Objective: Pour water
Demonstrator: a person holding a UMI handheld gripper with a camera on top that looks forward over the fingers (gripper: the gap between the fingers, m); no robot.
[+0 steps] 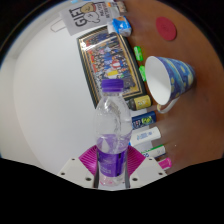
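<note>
Nearest the camera, the hand-held gripper has its two fingers drawn in against the lower body of a clear plastic water bottle with a pale lilac screw cap. The magenta pads show on either side of the bottle's wall with no gap that I can make out, so the bottle appears clamped rather than merely standing between them. Its long axis runs straight up from the fingers, cap uppermost and still screwed on; its base is hidden, so I cannot tell whether it rests on the white tabletop or hangs just clear of it.

Just beside the bottle, on its right, lies a small clutter of packets and labelled items in white, green and yellow, too small to name.

Beyond those, ahead and to the right of the bottle, sits the blue and white patterned paper cup. It looks tilted, its open mouth turned towards the bottle and its base pointing away; whether it leans on something I cannot tell. This is the relation that matters: the cup lies forward and rightward of the bottle's neck, near but not touching, so the pour would probably need the bottle carried that way and tipped towards the mouth.

Farther off lie a printed colourful picture card, a white box with lettering and a red round disc.
</note>
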